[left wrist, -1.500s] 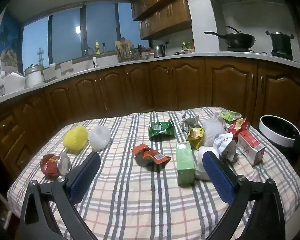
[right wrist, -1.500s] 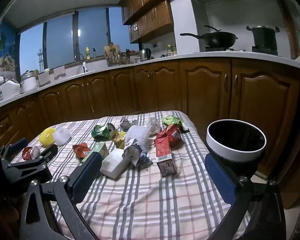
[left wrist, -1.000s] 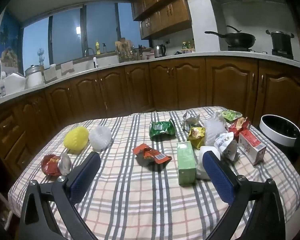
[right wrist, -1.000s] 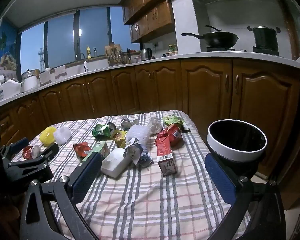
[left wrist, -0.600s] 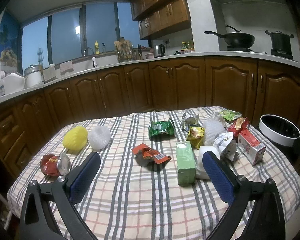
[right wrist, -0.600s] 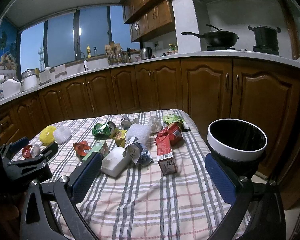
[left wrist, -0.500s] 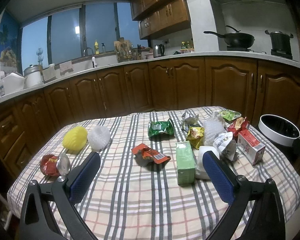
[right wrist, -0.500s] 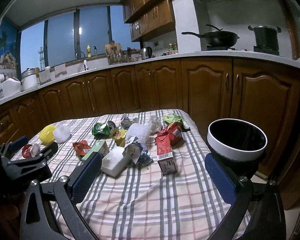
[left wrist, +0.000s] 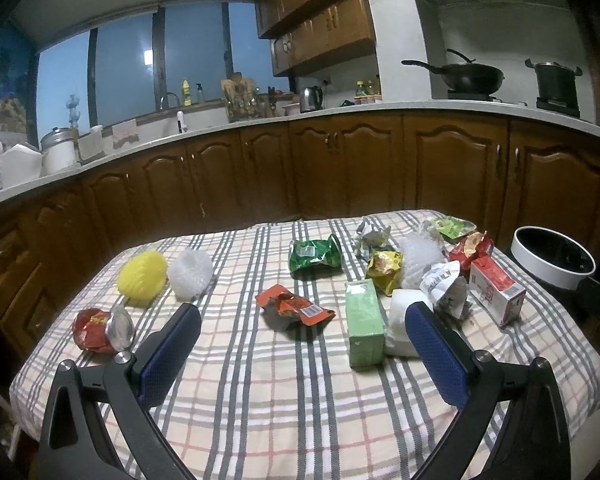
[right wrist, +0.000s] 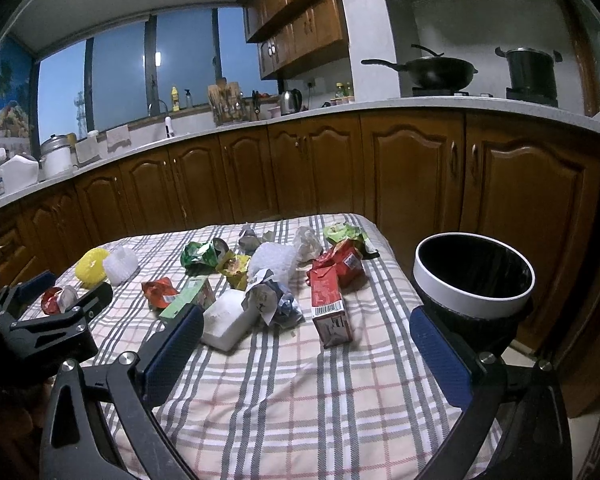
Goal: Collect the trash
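Trash lies scattered on a plaid-clothed table (left wrist: 260, 400): a crushed red can (left wrist: 102, 330), a yellow ball (left wrist: 142, 276), a white ball (left wrist: 190, 276), a red wrapper (left wrist: 292, 308), a green carton (left wrist: 364, 322), a green can (left wrist: 314, 254) and a red carton (right wrist: 330, 304). A black bin with a white rim (right wrist: 474, 276) stands off the table's right edge. My left gripper (left wrist: 300, 344) is open and empty above the near table. My right gripper (right wrist: 306, 344) is open and empty, with the bin just past its right finger.
Brown kitchen cabinets (left wrist: 340, 168) with a worktop run behind the table. A wok (right wrist: 432, 70) and a pot (right wrist: 532, 66) sit on the stove at the right. The left gripper's body shows at the left of the right wrist view (right wrist: 48, 328).
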`<state>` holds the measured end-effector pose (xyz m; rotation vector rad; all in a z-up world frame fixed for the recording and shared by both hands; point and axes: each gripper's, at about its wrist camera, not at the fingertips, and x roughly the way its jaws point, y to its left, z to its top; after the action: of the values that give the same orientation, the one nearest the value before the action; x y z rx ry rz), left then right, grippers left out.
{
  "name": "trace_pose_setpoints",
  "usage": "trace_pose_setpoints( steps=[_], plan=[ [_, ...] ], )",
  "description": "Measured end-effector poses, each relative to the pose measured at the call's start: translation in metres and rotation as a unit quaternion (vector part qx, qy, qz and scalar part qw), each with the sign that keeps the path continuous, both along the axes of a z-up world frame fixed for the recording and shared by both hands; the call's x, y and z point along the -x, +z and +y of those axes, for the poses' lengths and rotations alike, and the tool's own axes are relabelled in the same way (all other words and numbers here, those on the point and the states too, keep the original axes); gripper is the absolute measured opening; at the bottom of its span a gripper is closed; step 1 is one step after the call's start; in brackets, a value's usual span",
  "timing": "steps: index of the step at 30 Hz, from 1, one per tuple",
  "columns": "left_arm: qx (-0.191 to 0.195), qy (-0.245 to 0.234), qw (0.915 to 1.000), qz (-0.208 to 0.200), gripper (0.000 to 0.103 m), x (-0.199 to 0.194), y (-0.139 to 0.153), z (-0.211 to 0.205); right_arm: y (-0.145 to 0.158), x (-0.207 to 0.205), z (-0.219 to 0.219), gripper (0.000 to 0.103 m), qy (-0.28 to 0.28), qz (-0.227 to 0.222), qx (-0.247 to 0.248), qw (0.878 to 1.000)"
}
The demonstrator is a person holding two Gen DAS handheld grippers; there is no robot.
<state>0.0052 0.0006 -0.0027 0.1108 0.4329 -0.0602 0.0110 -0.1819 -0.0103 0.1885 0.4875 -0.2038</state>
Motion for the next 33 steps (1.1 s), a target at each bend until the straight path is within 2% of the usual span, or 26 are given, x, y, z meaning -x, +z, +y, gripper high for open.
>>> trace_pose_setpoints(
  steps=[20,31,33],
  plan=[
    [-0.005,-0.003,1.0000,0.007,0.102,0.000,-0.003,0.000,0.000,0.001,-0.006,0.103,-0.004,0.006,-0.003,1.000],
    [0.014,-0.013,0.9991,0.037,0.102,-0.011,-0.009,0.007,-0.005,-0.002,-0.009,0.102,0.002,0.017,-0.014,1.000],
    [0.017,-0.016,0.9985,0.049,0.097,-0.017,-0.011,0.008,-0.006,-0.004,-0.010,0.102,0.004,0.021,-0.018,1.000]
  ],
)
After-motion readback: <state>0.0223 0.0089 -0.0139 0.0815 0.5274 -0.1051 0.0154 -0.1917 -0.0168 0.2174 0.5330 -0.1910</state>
